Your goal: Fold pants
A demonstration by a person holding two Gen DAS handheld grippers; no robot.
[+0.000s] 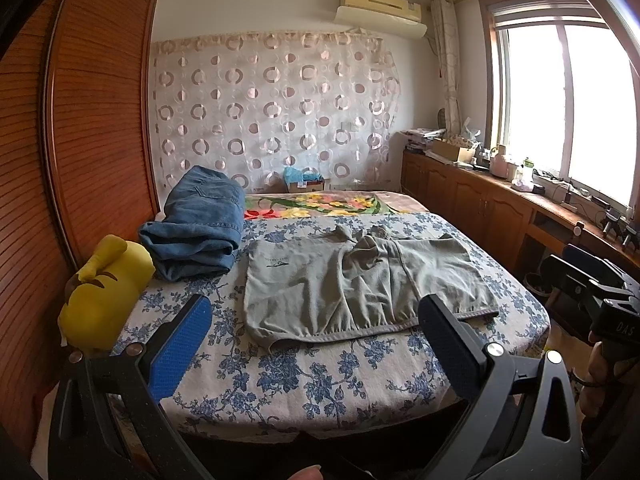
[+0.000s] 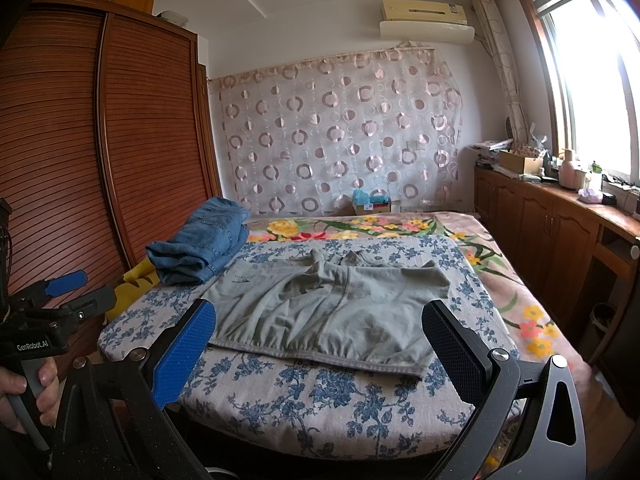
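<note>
Both my grippers — left [image 1: 316, 344], right [image 2: 320, 344] — gape wide, empty. The grey pants [image 1: 360, 284] lie at twelve o'clock, waistband nearest, long axis crosswise — neither arm clearly nearer.

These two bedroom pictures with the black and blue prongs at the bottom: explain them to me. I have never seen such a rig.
A person holds a two-finger gripper in each hand, and each gripper carries a wide-angle camera looking along its fingers. One picture is from the left gripper, the other from the right gripper. Both are open and hold nothing.

In front is a bed with a blue flowered cover. On it lie grey shorts, spread out and a bit rumpled, waistband nearest the cameras. These are the pants to fold. Behind them to the left sit folded blue jeans and a yellow plush toy.
</note>
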